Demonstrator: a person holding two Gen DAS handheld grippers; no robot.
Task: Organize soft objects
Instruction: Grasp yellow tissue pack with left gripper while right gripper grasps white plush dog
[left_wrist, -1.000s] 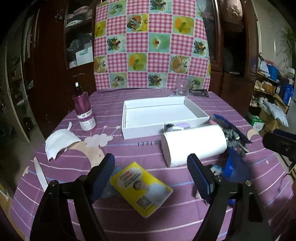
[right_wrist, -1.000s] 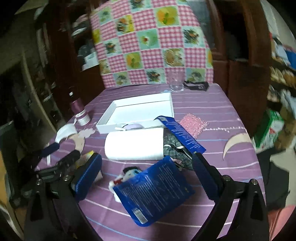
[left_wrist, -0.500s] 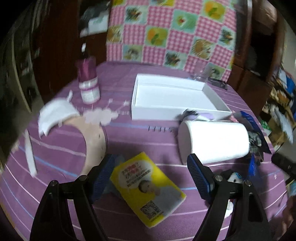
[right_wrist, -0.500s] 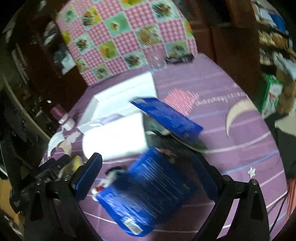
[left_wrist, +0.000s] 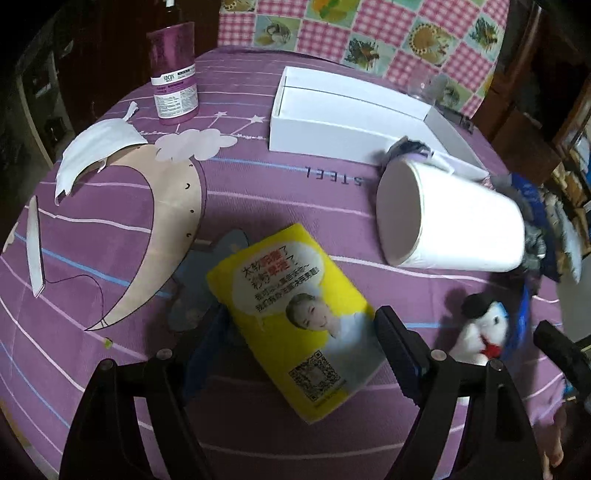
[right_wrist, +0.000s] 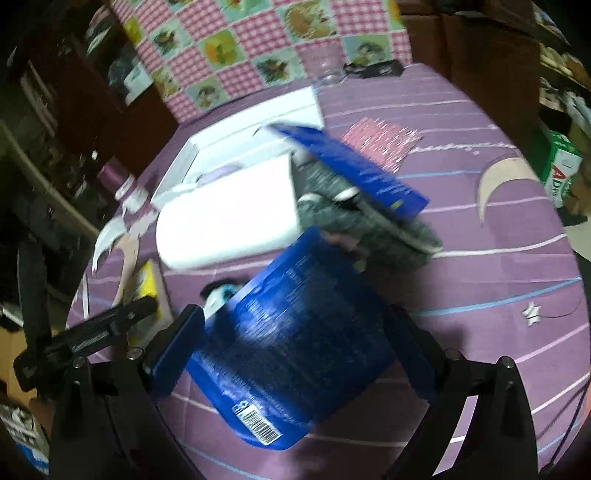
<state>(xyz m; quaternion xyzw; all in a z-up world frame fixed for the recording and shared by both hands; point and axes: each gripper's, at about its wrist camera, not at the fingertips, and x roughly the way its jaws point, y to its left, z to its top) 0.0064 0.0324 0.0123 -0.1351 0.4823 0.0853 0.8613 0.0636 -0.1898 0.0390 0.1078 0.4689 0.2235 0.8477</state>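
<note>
Both claws had dropped closer to the surface (left_wrist: 295, 177) since a second earlier, each now straddling a pack. One left claw (left_wrist: 301, 345) stood wide open, its two fingers either side of the single yellow tissue pack (left_wrist: 295, 314), not visibly pressing it. At 3 o'clock of that pack lay one small white plush toy (left_wrist: 480, 332). One white paper roll (left_wrist: 454, 225) lay on its side at 1 o'clock, with grey fabric (left_wrist: 532, 240) bunched at its far end. Farther off sat one white box (left_wrist: 354, 110) at 12 o'clock, one purple bottle (left_wrist: 173, 74) at 11 o'clock and one white mask (left_wrist: 96, 147) at 10 o'clock.

One right claw (right_wrist: 295, 339) was likewise spread wide, around the nearer of two blue packs (right_wrist: 295, 339), whether touching it I cannot tell through the blur. A second blue pack (right_wrist: 354, 170) leaned over the grey fabric (right_wrist: 362, 221) at 12 o'clock.
</note>
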